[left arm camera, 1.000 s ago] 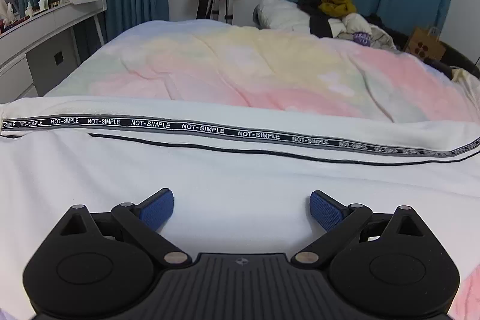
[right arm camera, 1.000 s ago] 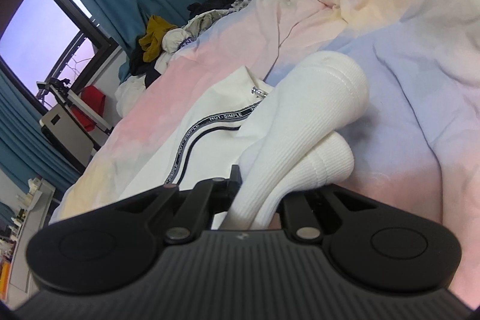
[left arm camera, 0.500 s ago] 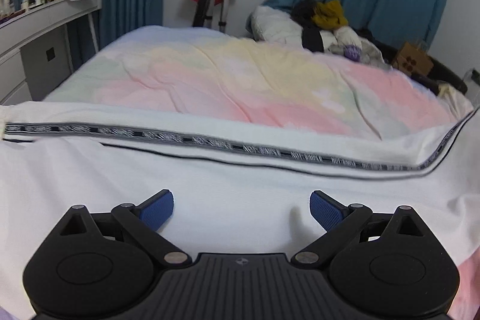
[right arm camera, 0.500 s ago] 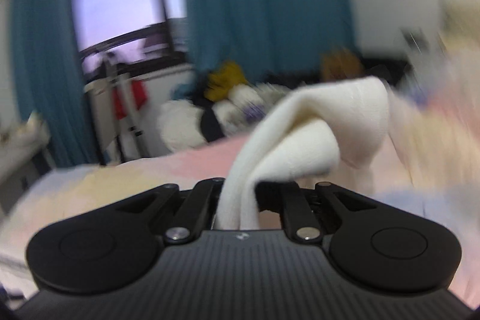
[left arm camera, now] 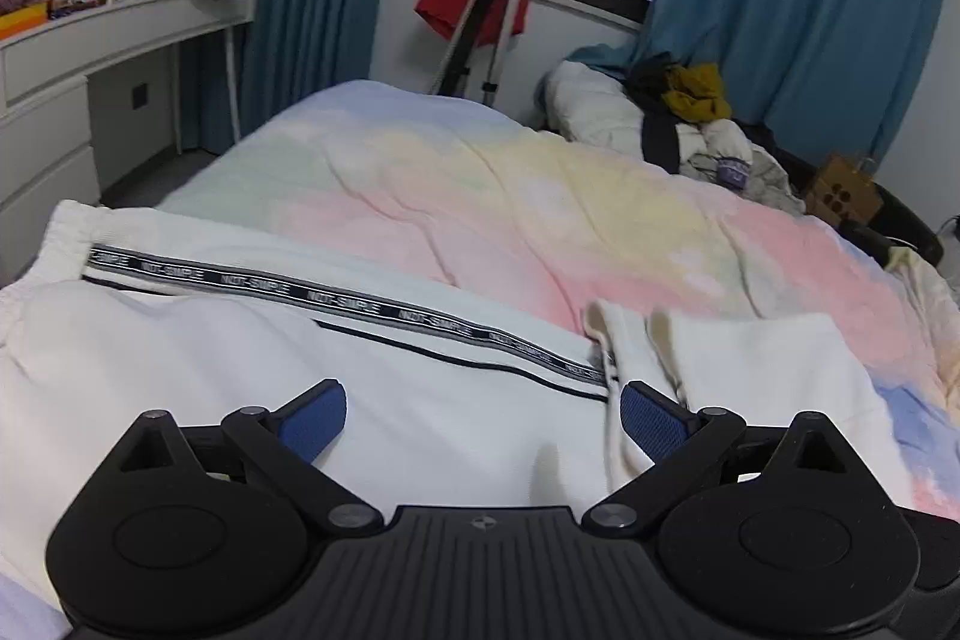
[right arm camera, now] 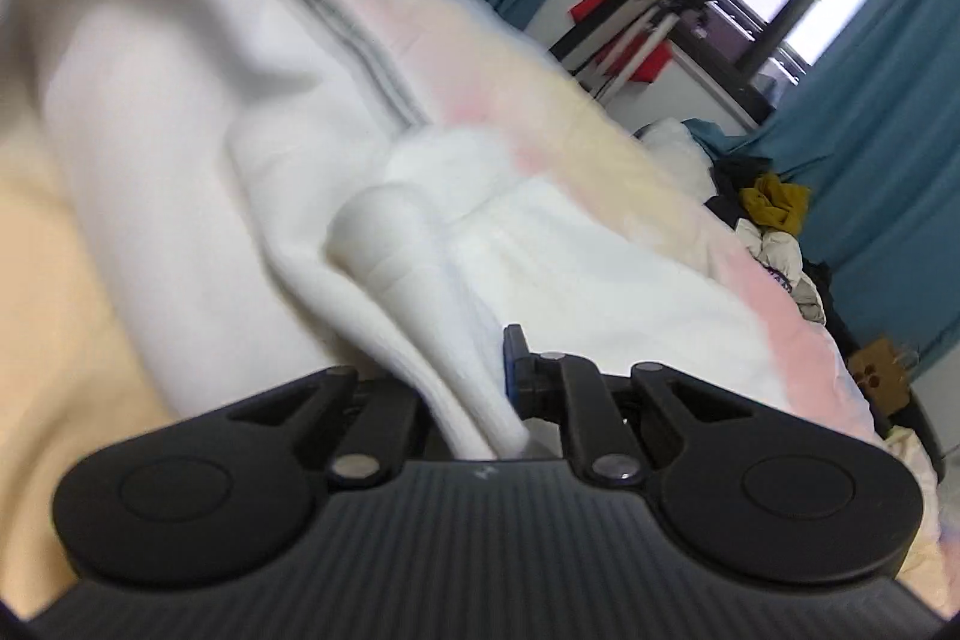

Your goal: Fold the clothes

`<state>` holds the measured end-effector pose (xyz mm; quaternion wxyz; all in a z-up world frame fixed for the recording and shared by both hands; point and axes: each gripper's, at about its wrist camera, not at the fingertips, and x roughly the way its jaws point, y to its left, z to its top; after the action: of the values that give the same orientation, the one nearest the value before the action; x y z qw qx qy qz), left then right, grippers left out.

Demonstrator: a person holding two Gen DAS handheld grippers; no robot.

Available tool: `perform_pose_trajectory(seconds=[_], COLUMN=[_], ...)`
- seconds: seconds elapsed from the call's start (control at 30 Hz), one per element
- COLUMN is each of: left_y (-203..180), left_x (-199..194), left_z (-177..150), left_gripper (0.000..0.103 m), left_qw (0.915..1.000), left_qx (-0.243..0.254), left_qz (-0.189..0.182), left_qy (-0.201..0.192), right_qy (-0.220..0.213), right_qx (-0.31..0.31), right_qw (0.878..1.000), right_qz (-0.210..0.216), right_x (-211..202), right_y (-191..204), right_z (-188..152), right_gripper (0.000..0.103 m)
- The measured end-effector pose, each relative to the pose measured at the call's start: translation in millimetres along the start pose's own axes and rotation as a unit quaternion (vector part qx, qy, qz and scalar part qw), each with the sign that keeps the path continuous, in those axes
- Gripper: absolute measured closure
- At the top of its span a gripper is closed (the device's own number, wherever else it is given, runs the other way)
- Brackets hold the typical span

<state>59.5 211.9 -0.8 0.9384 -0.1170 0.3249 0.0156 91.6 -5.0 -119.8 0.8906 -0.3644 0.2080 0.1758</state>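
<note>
White trousers (left arm camera: 252, 340) with a black "NOT-SIMPLE" side stripe (left arm camera: 336, 301) lie across the near part of the bed. Their leg end (left arm camera: 756, 364) is folded over at the right. My left gripper (left arm camera: 483, 415) is open and empty, hovering just above the white cloth. In the right wrist view, my right gripper (right arm camera: 462, 388) is shut on the ribbed cuff (right arm camera: 408, 274) of the trousers, which bunches up between the fingers. The rest of the trousers (right arm camera: 180, 112) stretches away, blurred.
The bed has a pastel duvet (left arm camera: 540, 196). A clothes pile (left arm camera: 696, 112) lies at the far right of the bed. A white dresser (left arm camera: 90, 58) stands at the left, a tripod (left arm camera: 486, 16) by the window, and a paper bag (left arm camera: 846, 190) at the right.
My right gripper has swung the cuff up and over toward the left, folding the leg end onto the trousers. The left gripper has lifted slightly and stays open.
</note>
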Motion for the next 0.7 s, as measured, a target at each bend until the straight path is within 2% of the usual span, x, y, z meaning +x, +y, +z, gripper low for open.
perform_pose_trajectory(seconds=[0.07, 0.13, 0.27, 0.33, 0.5, 0.57, 0.63, 0.7], left_y=[-3, -7, -12, -15, -21, -24, -26, -25], left_x=[3, 8, 15, 16, 14, 13, 11, 12], left_z=[-2, -5, -11, -15, -25, -29, -33, -38], left_gripper=[0.004, 0.004, 0.003, 0.003, 0.003, 0.002, 0.002, 0.002], left_qw=[0.9998, 0.9982, 0.9906, 0.9874, 0.9873, 0.9876, 0.9884, 0.9920], left_qx=[0.000, -0.007, -0.035, -0.042, -0.048, -0.041, -0.028, -0.016], left_qz=[-0.020, -0.058, -0.131, -0.151, -0.151, -0.151, -0.149, -0.125], left_qy=[0.003, 0.010, 0.020, 0.020, 0.013, 0.005, -0.004, -0.007], right_qy=[-0.002, -0.005, -0.008, -0.008, -0.051, -0.059, -0.041, -0.022], right_qx=[0.010, 0.045, 0.055, 0.058, 0.069, 0.067, 0.075, 0.083], right_qw=[1.000, 0.999, 0.998, 0.998, 0.996, 0.996, 0.996, 0.995], right_qz=[0.003, 0.015, 0.012, 0.012, 0.004, 0.017, 0.038, 0.055], right_x=[-2, -8, -19, -22, -36, -36, -24, -11], right_y=[-7, -18, -21, -15, -14, -11, -8, -5], right_z=[3, 3, -3, -1, -2, 0, -3, -9], right_gripper=[0.092, 0.092, 0.092, 0.092, 0.092, 0.092, 0.092, 0.092])
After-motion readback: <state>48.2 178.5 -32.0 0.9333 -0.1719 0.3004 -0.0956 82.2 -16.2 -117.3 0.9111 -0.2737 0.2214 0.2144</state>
